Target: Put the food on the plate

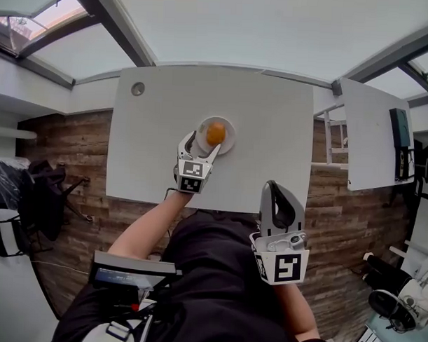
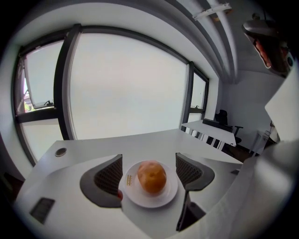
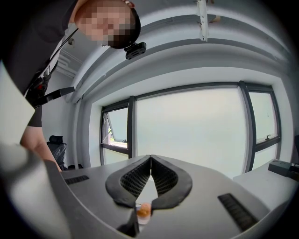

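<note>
Orange bun [image 1: 215, 132] sits on the white plate [image 1: 231, 141], mid-table [image 1: 272, 113]. Left gripper [image 1: 202, 146] is spread wide, jaws flanking the plate. Right gripper [image 1: 271, 186], at the table's near edge, is pressed together, empty.

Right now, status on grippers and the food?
Left gripper open, jaws flanking the plate. Right gripper shut, empty, held back. Bun on plate, not gripped. Nothing in the way.

The food [image 1: 215, 132] sits on the plate [image 1: 231, 139], and the plate sits on the table [image 1: 279, 113]. My left claw [image 1: 201, 147] is just in front of the plate, one jaw on each side. My right claw [image 1: 272, 188] is well back to the right, at the table's near edge.
</note>
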